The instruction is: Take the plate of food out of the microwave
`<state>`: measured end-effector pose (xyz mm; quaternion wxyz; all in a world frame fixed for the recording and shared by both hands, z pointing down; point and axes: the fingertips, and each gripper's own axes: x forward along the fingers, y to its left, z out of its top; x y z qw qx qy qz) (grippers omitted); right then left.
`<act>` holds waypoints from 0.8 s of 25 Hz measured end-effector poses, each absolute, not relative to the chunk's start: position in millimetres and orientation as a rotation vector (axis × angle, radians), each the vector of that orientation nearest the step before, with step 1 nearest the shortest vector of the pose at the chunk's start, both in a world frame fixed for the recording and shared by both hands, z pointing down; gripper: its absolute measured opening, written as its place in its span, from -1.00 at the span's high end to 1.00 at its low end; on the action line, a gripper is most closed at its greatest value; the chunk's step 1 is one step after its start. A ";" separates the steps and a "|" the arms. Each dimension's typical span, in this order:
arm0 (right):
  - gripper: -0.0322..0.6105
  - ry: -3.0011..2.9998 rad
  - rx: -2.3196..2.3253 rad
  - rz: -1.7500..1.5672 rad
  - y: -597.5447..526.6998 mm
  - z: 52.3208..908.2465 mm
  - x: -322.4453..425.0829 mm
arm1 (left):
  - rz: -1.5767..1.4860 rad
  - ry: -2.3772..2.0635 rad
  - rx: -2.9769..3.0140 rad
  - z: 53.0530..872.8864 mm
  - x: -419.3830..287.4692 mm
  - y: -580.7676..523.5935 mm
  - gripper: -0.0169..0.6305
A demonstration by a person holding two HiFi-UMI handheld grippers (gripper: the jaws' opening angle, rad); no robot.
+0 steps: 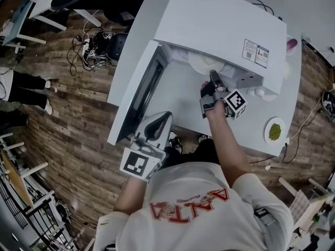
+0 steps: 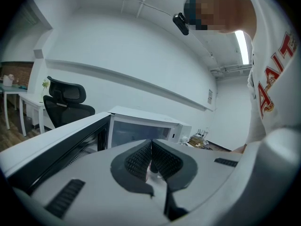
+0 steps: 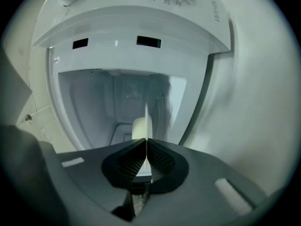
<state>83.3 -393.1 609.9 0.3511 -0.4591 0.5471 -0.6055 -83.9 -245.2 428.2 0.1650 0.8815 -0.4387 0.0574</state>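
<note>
The white microwave (image 1: 220, 20) stands on a white table with its door (image 1: 137, 90) swung open to the left. A white plate (image 1: 201, 61) sits in the cavity mouth. My right gripper (image 1: 213, 76) reaches into the opening. In the right gripper view the plate (image 3: 146, 114) runs edge-on between the pads, and the right gripper (image 3: 146, 142) is shut on its rim; a pale lump of food (image 3: 138, 127) lies on it. My left gripper (image 1: 166, 116) hangs by the door's near end, away from the plate. The left gripper (image 2: 151, 145) has its jaws together, with nothing held.
A second small plate with green food (image 1: 275, 130) lies on the table right of the microwave. A purple object (image 1: 291, 45) sits at the far right edge. The open door juts out over the wooden floor. An office chair (image 2: 66, 105) and a desk stand behind.
</note>
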 end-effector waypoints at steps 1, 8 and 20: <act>0.86 1.422 -1.184 -1.564 -391.0 608.1 83.2 | 0.155 -1.247 2.511 426.8 -84.2 -244.6 0.91; 0.86 1.437 -1.151 -1.571 -365.8 594.0 81.1 | 0.125 -1.244 2.529 416.2 -88.7 -238.1 0.91; 0.86 1.473 -1.127 -1.571 -291.5 574.0 83.0 | 0.101 -1.172 2.596 402.1 -85.6 -210.8 0.92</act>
